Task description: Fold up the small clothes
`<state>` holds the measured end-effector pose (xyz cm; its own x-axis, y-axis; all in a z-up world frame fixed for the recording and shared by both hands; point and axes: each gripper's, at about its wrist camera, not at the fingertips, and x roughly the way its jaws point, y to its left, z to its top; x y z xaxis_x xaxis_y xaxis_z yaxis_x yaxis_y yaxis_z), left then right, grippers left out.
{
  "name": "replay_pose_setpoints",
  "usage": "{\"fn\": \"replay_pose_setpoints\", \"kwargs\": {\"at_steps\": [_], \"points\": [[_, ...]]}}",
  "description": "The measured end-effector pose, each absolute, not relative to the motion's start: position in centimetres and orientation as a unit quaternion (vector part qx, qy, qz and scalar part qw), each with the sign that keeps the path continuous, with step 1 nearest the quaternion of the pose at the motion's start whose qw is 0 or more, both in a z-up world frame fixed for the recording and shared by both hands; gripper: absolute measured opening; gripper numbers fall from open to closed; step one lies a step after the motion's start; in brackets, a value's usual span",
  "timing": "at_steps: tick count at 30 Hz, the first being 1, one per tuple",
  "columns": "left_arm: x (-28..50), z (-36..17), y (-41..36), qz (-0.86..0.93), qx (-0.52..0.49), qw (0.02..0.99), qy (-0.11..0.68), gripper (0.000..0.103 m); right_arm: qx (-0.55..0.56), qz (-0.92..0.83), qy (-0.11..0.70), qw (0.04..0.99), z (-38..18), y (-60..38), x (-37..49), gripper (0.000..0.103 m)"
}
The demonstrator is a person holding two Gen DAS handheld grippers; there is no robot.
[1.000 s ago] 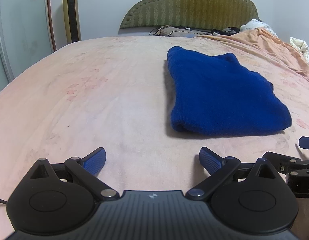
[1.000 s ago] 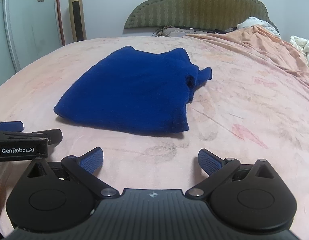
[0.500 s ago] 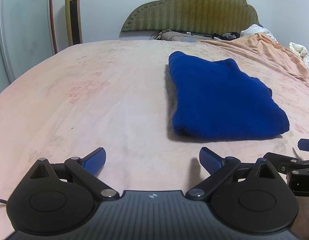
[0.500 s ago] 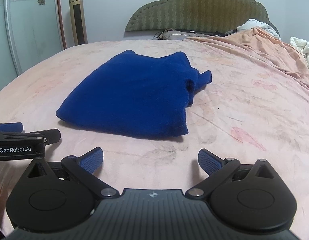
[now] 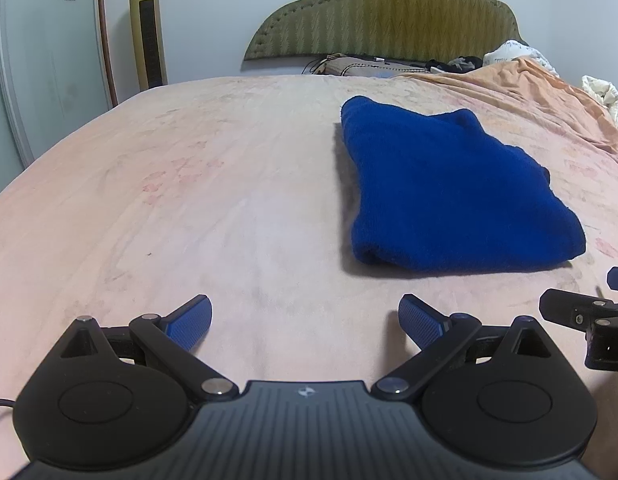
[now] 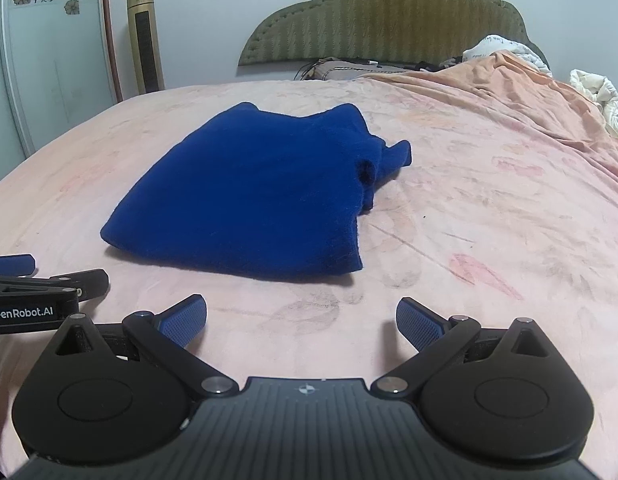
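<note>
A blue garment (image 5: 453,188) (image 6: 261,196) is lying folded flat mid-bed (image 5: 189,200), one end poking out toward the headboard (image 6: 389,16).

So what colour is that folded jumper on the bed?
The folded jumper is deep royal blue, plain with no pattern. It shows best in the right wrist view.

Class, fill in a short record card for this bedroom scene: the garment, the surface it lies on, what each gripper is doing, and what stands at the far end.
garment: blue sweater, folded, lying flat
folded state: one small flap sticks out on its right side
surface: pink bedsheet
left gripper: jaws open, empty, short of the sweater
right gripper: jaws open, empty, short of the sweater
far end: olive headboard, orange blanket bunched at right
by the wall: gold tower fan
</note>
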<state>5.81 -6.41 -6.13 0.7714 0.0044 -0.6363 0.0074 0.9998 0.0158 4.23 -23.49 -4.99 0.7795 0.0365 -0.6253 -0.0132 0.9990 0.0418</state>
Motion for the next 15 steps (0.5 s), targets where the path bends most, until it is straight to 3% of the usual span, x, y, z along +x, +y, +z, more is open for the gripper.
{"fn": "replay_pose_setpoints", "kwargs": {"at_steps": [15], "points": [[5.81,-6.33,-6.32,0.005,0.013,0.94,0.341,0.101,0.017,0.015,0.335,0.942,-5.0,-22.99,4.29,0.102]]}}
